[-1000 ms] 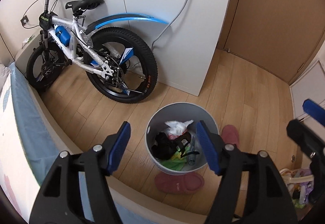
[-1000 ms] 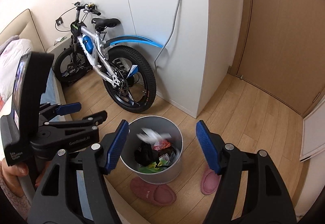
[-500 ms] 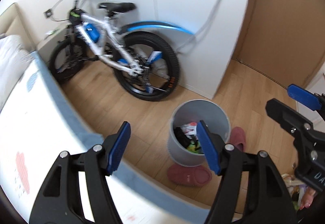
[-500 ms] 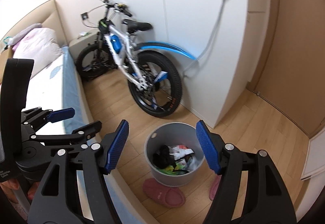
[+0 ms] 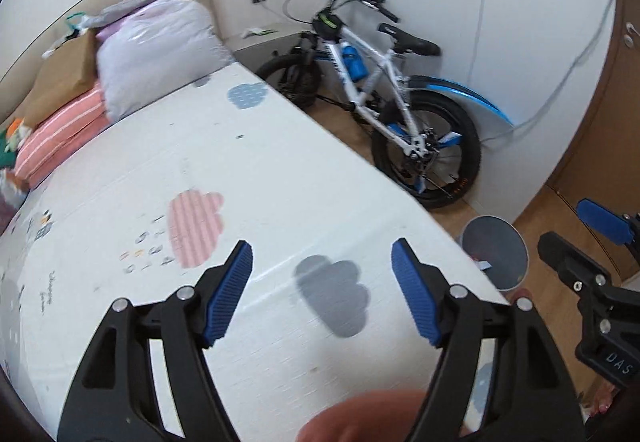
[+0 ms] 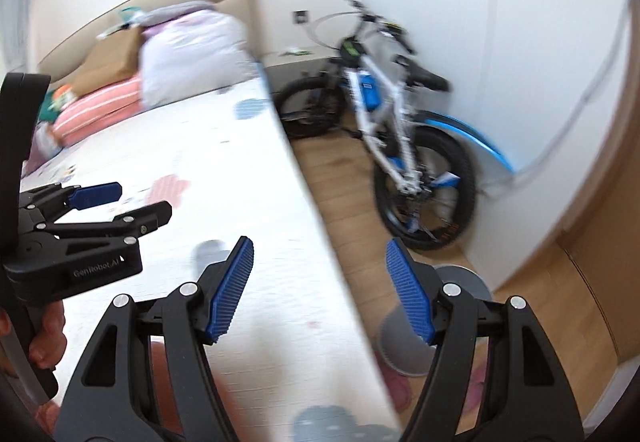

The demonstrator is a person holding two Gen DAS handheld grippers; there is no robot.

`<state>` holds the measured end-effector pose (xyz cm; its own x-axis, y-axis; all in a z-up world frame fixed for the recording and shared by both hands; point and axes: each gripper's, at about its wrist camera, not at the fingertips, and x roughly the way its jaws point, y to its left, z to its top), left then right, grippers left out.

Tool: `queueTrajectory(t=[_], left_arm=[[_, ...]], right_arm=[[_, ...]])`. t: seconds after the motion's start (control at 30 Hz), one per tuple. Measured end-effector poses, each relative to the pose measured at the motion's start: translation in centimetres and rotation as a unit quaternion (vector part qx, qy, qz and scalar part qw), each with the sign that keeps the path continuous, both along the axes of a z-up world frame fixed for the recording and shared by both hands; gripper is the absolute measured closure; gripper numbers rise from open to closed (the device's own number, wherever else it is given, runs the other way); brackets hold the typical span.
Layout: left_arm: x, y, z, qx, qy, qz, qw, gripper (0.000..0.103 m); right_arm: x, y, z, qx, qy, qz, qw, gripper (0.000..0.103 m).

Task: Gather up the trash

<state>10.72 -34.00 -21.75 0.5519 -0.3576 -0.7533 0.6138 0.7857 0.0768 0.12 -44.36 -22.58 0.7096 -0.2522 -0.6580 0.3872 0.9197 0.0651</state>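
Since the earlier frames both tools have swung away from the grey trash bin (image 5: 496, 254) and now point over the bed (image 5: 248, 177); the bin, formerly centred between the jaws, now lies at the lower right of each view.

Positions relative to the bed:
- Bicycle (image 5: 384, 97): on the floor beside the bed's far long edge, against the wall.
- Trash bin: on the floor just beside the same edge, nearer the foot of the bed than the bicycle.
- Bedding and a brown paper bag (image 5: 60, 77): piled at the headboard end (likeliest source of further trash).

Left tool (image 5: 322, 294): jaws have just been opening, wide apart, nothing between them. Right tool (image 6: 320, 292): wide apart, empty.

Any next item lies ahead and left, toward the headboard; the left tool is nearer it, the right tool nearer the bin.
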Motion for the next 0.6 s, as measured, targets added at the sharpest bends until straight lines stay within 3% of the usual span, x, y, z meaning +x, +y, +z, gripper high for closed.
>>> queueTrajectory(t=[0.1,0.3,0.6], left_arm=[[0.8,6.1,1.6,-0.006,0.004,0.061,0.9981,0.025],[1.1,18.2,3.7,-0.026,0.02,0.166,0.9857,0.024],[-2.2,31.5,6.2,0.034,-0.007,0.268,0.9629,0.02]], right_arm=[[2.2,5.3,1.1,0.005,-0.003,0.062,0.998,0.03],[6.0,16.5,3.3,0.004,-0.003,0.186,0.982,0.019],[7.6,27.6,6.5,0.003,0.016,0.29,0.957,0.011]])
